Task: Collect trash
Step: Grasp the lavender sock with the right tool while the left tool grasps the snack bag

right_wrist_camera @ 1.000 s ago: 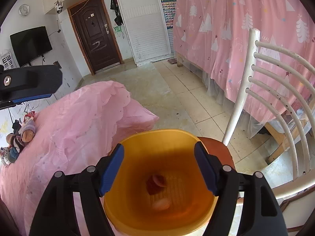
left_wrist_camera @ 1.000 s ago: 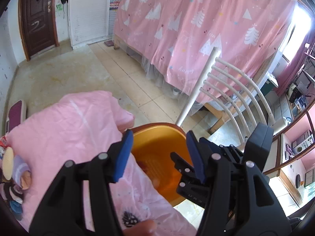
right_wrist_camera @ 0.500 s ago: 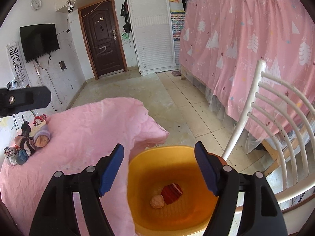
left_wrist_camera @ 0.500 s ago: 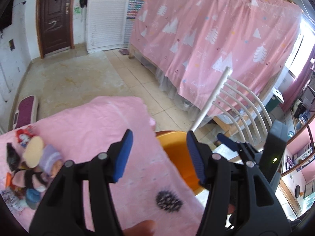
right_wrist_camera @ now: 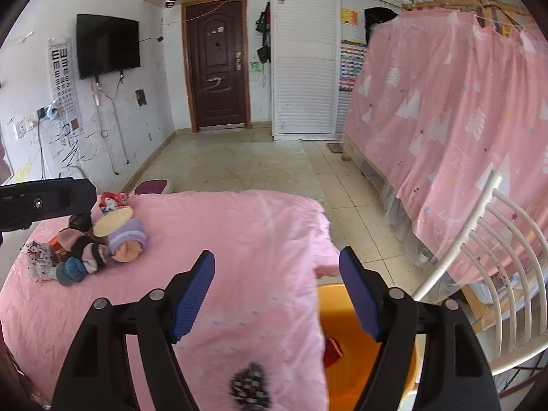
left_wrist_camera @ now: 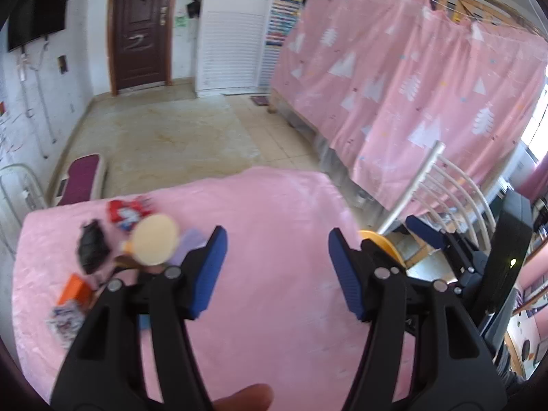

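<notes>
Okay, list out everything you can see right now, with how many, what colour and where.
pink sheet: one, pink, covering the surface in front
trash pile: one heap, mixed colours, far left of the sheet
round paper cup: one, cream, on the pile
red wrapper: one, red and white, far edge of the pile
orange basin: one, orange, right of the sheet, a red scrap inside
white chair: one, white, right of the basin
pink curtain: one, pink with white trees, right
door: one, dark brown, far wall
TV: one, black, left wall
left gripper: jaws open, empty
right gripper: jaws open, empty
</notes>
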The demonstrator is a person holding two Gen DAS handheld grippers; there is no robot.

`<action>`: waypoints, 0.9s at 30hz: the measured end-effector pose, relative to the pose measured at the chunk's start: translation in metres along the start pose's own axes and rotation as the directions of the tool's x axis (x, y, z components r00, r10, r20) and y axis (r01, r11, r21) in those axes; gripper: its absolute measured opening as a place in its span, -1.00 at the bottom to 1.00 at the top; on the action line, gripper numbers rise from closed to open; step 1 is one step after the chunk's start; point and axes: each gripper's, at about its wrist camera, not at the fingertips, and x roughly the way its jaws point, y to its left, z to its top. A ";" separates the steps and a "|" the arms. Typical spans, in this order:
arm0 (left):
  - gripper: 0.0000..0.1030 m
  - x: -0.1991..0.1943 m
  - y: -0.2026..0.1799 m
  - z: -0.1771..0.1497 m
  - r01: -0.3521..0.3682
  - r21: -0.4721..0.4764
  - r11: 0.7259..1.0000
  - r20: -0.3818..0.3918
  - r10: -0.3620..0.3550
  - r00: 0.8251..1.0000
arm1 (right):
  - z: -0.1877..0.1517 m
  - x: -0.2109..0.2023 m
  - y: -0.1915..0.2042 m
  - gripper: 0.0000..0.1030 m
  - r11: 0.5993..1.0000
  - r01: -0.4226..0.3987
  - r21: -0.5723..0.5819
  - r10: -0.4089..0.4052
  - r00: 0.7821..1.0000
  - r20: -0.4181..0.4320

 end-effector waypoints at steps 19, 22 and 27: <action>0.18 -0.041 0.139 -0.033 -0.332 -0.141 0.933 -0.033 0.331 0.943 | 0.029 0.062 0.121 0.27 0.982 -0.127 -0.136 0.115 0.989 -0.093; 0.18 -0.044 0.153 -0.037 -0.357 -0.151 0.922 -0.044 0.355 0.934 | 0.032 0.076 0.131 0.27 0.979 -0.153 -0.135 0.136 0.983 -0.123; 0.18 -0.039 0.171 -0.049 -0.372 -0.164 0.914 -0.079 0.364 0.928 | 0.031 0.094 0.141 0.27 0.972 -0.198 -0.130 0.176 0.971 -0.163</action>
